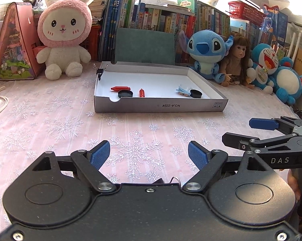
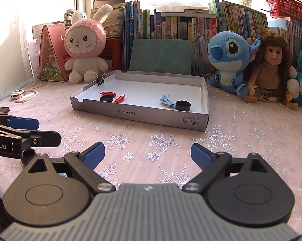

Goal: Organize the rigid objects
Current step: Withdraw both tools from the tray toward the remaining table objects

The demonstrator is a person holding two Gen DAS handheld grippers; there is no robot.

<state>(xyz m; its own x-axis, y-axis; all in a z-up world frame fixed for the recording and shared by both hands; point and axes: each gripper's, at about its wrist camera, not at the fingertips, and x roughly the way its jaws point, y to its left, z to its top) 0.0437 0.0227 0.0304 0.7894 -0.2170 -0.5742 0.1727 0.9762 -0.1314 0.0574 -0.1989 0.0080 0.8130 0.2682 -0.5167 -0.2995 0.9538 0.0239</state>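
**A:** How far along does the sorting look?

**B:** Most of it seems done, judging by how things lie. The shallow cardboard box (image 1: 159, 106) on the snowflake tablecloth (image 1: 50, 120) already holds 2 little groups. Toward its left end there are 2 red crayon-like sticks (image 1: 120, 88) with 1 black round cap (image 1: 125, 94) touching or just beside them. Toward its right end sits a pale blue hair clip (image 2: 167, 101) with a 2nd black cap (image 2: 183, 105) just beside it.

**A:** Anything left loose outside?

**B:** On the bare cloth near the grippers I see nothing rigid waiting. Far off to the left, in the right wrist view, a small shiny round object on a cord (image 2: 18, 94) lies on the cloth; whether it belongs to the task I cannot tell. A black binder clip (image 2: 100, 80) is clamped on the box's far left corner.

**A:** And the tools?

**B:** The left gripper (image 1: 149, 153) has its blue pads spread wide with only tablecloth between them. The right gripper (image 2: 148, 154) is also spread wide and carries nothing. Both hang over the cloth, well short of the box's near wall.

**A:** So what remains?

**B:** My guess is little: maybe tidying the 2 groups, or fetching that corded object. No item is in hand now.
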